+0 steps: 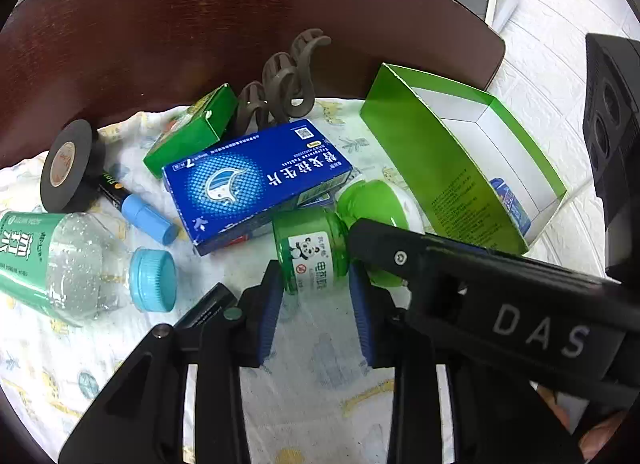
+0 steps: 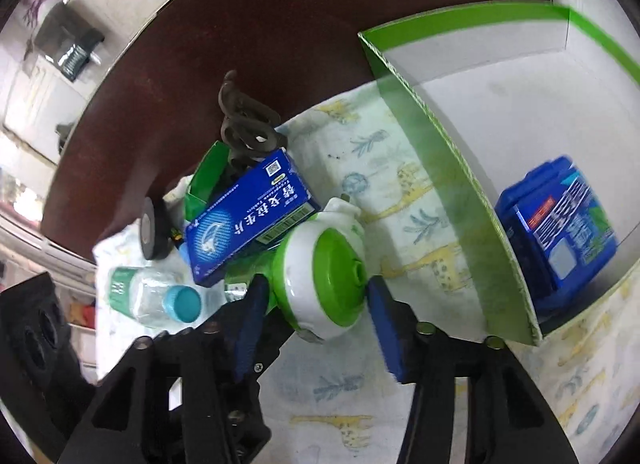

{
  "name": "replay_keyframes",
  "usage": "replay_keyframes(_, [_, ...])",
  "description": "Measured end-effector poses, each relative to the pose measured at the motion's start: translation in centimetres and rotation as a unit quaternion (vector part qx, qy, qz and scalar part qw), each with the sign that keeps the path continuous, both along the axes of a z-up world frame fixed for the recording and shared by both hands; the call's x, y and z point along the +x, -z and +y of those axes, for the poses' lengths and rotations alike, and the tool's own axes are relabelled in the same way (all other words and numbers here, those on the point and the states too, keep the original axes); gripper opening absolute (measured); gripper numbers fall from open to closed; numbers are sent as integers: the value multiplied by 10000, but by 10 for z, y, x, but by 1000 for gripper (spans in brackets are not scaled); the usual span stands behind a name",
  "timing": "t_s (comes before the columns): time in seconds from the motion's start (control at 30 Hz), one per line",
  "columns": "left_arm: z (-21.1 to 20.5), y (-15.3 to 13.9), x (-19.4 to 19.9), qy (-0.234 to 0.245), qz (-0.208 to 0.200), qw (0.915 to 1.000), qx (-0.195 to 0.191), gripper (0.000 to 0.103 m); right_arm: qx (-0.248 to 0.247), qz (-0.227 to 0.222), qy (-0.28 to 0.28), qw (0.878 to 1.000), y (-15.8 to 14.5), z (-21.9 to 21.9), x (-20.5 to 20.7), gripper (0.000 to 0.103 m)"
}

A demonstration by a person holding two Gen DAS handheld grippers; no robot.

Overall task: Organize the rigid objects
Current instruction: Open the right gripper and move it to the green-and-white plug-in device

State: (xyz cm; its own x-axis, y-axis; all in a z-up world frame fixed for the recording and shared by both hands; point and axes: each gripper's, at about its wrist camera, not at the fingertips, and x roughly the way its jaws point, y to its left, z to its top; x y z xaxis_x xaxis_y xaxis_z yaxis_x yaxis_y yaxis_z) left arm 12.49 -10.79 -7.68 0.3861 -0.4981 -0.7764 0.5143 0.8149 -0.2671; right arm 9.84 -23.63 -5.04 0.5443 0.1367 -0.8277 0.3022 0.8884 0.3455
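Left wrist, green bottle [image 1: 310, 254] between jaws, pads touching.

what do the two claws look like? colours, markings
Both the left claw and the right claw are black angular plastic frames with blue pads on the fingers and round metal fasteners. The right one's body, seen from the left wrist, bears white letters "DAS".

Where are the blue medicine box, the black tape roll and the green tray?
blue medicine box [image 1: 256, 180], left wrist view, top face.
black tape roll [image 1: 66, 166], left wrist view, flat side.
green tray [image 2: 448, 168], right wrist view, near wall.
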Motion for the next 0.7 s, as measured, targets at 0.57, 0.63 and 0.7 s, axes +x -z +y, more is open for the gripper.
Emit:
replay_keyframes(0.57, [-34,-91,-51,698,-684,9940,-494,18,477,-909,-417,9938,-72,-18,-38,40])
replay_keyframes(0.63, [-44,-96,-57,800,-819,9928,-349,19,135,-1116,-343,9931,-85,-22,-44,40])
replay_keyframes(0.7, [-42,-94,-61,705,-903,9931,-234,24,379,-1115,-291,9926,-85,-37,-50,40])
